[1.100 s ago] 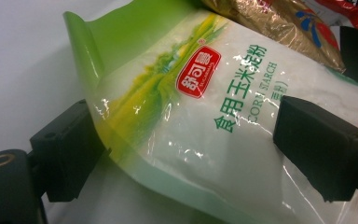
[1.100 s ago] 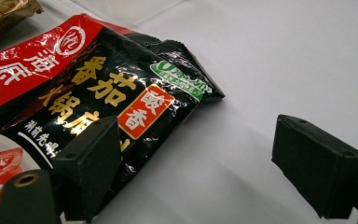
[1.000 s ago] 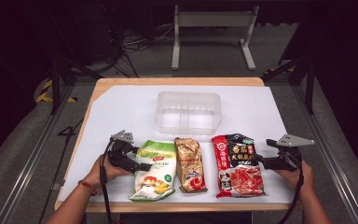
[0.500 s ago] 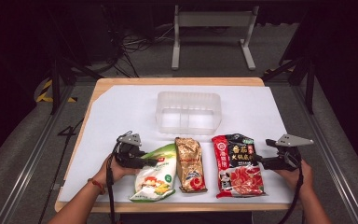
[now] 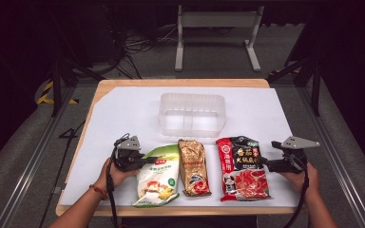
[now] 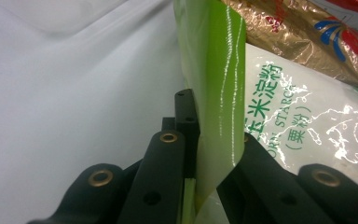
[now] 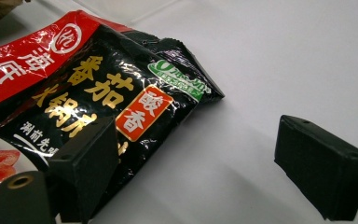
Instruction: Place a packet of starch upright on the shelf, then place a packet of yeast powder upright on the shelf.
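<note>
Three food packets lie in a row near the table's front edge: a green-and-white starch bag [image 5: 158, 178], a gold packet [image 5: 193, 166] and a red-and-black hotpot packet [image 5: 242, 168]. My left gripper [image 5: 140, 161] is at the starch bag's upper left corner. In the left gripper view this gripper [image 6: 214, 135] is shut on the bag's [image 6: 307, 121] green edge, which stands up between the jaws. My right gripper [image 5: 266, 164] is at the right edge of the hotpot packet. In the right gripper view it [image 7: 198, 144] is open, one jaw over the packet [image 7: 88, 88], the other over bare sheet.
A clear plastic container [image 5: 192, 114] with two compartments stands behind the packets at the table's middle. A white sheet [image 5: 123, 114] covers the wooden table [image 5: 100, 90]. Metal rails and a frame stand around the table on the dark floor.
My left gripper has moved right onto the starch bag's corner and shut on its green edge, which now lifts slightly. The right gripper has stayed in place.
</note>
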